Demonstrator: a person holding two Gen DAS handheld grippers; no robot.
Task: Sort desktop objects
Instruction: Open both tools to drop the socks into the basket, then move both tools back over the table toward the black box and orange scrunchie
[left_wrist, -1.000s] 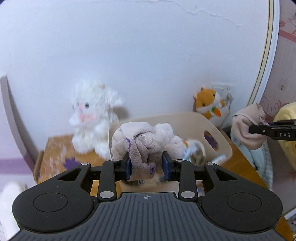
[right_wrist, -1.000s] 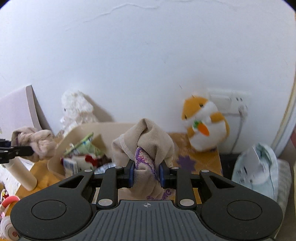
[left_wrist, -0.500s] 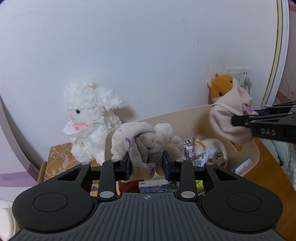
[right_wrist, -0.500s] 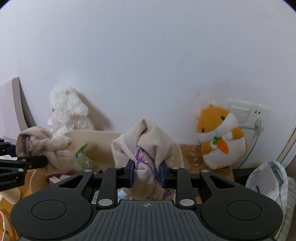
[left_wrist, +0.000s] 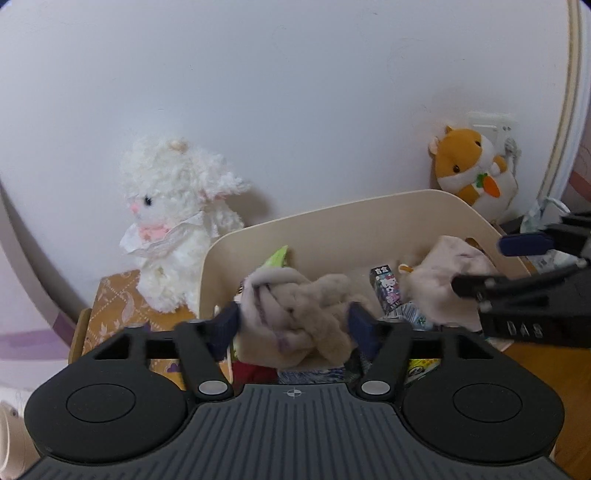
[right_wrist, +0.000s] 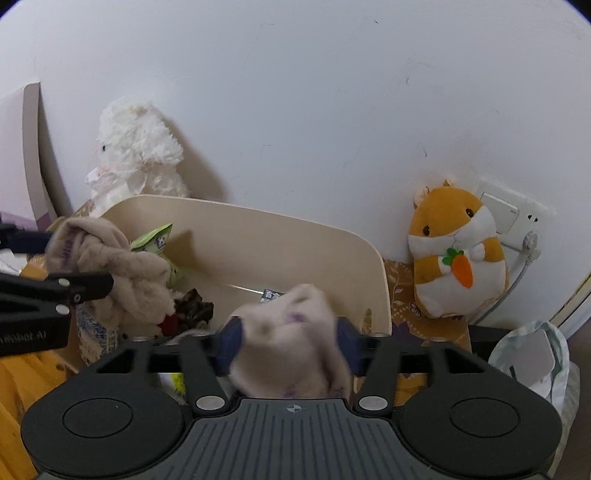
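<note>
Ahead of both tongs we have the cream bin, standing against the wall between the white lamb plush on our left and the orange hamster plush on our right; neither toy is touched.

The left gripper hangs over the bin's near-left part. Half a second ago its pads were pinched tight on the knotted beige sock bundle; now the jaws stand wide apart, with the bundle loose between them and blurred, so we judge it is dropping onto the packets below.

The right gripper has opened likewise over the bin's right end. The beige sock with purple marks, clamped before, sits slack between the spread pads, also smeared by motion.

So both socks look released into the bin together, and we judge this sorting step almost done: both tongs are free to withdraw and fetch whatever remains on the desk.
</note>
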